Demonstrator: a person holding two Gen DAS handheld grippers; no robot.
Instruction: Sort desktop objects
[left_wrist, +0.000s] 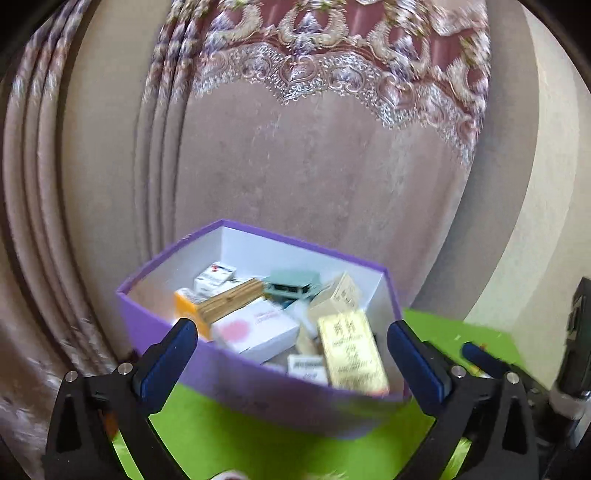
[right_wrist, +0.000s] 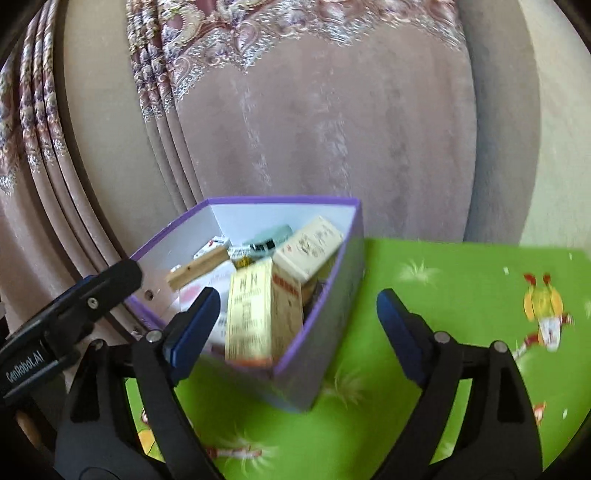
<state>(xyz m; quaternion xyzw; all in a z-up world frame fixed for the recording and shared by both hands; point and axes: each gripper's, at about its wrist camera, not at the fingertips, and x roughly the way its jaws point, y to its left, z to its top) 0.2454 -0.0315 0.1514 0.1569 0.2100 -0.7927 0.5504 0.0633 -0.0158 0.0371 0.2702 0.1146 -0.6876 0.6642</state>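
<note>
We have left gripper (left_wrist: 291, 338) jaws spread wide, nothing clamped, right gripper (right_wrist: 297, 308) jaws apart too, empty, both angled downward, left gripper's black finger visible at right-wrist view's left edge

A green cloth (right_wrist: 461, 280) covers the table, printed with pale grass tufts and a cartoon figure (right_wrist: 545, 314) in yellow and red toward the right. Behind the table hangs a pinkish-brown curtain (left_wrist: 314, 177), falling in folds on the left, with an ornate embroidered border (left_wrist: 314, 70) across its upper part. A pale wall (left_wrist: 546, 184) shows on the far right.
</note>
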